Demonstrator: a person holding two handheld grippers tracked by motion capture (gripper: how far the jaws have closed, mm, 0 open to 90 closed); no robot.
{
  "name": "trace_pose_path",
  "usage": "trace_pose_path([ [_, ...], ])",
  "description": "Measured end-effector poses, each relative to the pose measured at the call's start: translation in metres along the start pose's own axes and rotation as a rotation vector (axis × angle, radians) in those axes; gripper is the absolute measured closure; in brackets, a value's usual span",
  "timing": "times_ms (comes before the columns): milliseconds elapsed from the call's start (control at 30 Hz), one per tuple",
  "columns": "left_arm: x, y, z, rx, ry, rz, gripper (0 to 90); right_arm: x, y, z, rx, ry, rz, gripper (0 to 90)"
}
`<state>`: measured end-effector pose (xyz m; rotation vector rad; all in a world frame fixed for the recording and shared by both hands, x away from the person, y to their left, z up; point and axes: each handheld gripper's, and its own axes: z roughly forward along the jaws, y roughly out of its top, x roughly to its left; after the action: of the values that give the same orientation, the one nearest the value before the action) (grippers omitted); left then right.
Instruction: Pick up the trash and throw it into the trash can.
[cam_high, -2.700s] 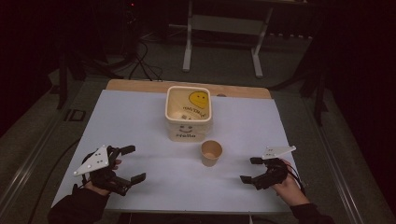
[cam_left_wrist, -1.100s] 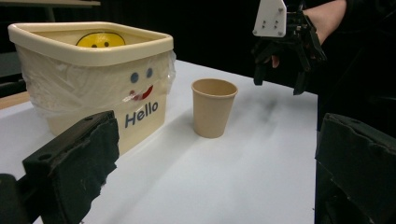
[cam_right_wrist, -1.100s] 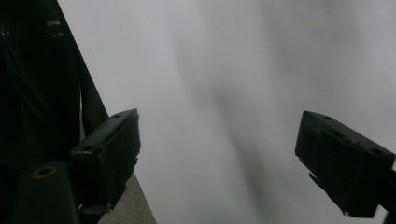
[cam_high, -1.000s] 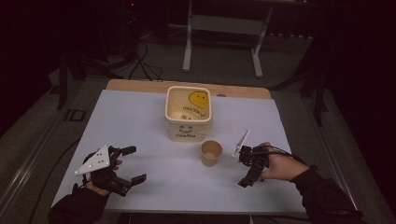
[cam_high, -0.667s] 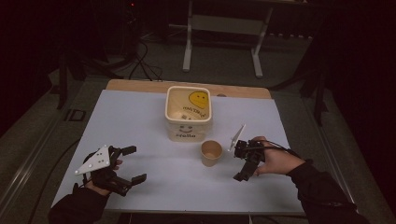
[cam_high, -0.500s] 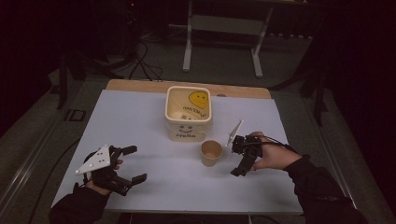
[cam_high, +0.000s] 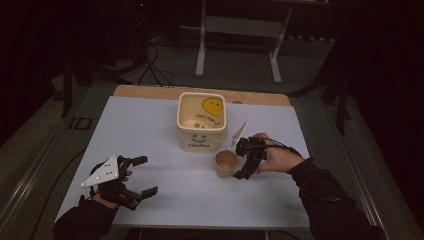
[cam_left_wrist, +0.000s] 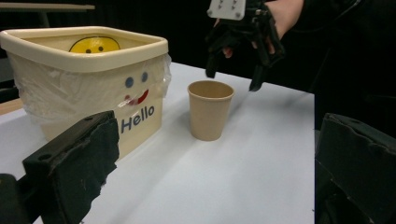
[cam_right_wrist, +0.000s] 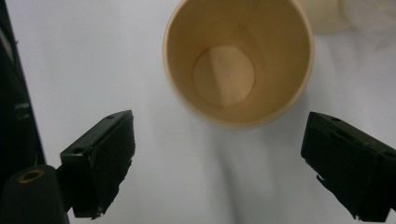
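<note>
An empty tan paper cup (cam_high: 226, 163) stands upright on the white tabletop, just in front of a cream tub (cam_high: 202, 121) with a smiley face and "Hello" on it. My right gripper (cam_high: 239, 161) hovers right beside the cup, tilted down. Its jaws have just been opening and stand open with nothing between them. In the right gripper view the cup (cam_right_wrist: 238, 60) lies just ahead of the open gripper (cam_right_wrist: 224, 163). My left gripper (cam_high: 145, 175) rests open at the front left. In its view the cup (cam_left_wrist: 210, 109), the tub (cam_left_wrist: 88, 79) and the right gripper (cam_left_wrist: 233, 77) lie ahead.
The white tabletop (cam_high: 150, 130) has a wooden strip along its far edge. A metal stand (cam_high: 237, 47) and cables lie on the dark floor beyond. The tub has a thin plastic liner (cam_left_wrist: 51, 100) around it.
My right gripper has moved left across the table from the right front up to the cup. The left gripper, cup and tub have stayed in place.
</note>
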<state>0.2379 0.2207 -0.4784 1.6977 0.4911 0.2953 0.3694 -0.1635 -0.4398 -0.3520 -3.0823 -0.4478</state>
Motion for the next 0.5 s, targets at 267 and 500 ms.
trace_pose_path([
  [267,0.001,-0.001,0.0,0.003,-0.005,-0.003,0.4,-0.009,0.013,0.013,-0.016,0.004,-0.021,9.8],
  [500,0.002,-0.001,0.0,0.002,-0.006,-0.007,0.4,-0.011,0.024,0.023,-0.015,0.023,-0.043,9.8],
])
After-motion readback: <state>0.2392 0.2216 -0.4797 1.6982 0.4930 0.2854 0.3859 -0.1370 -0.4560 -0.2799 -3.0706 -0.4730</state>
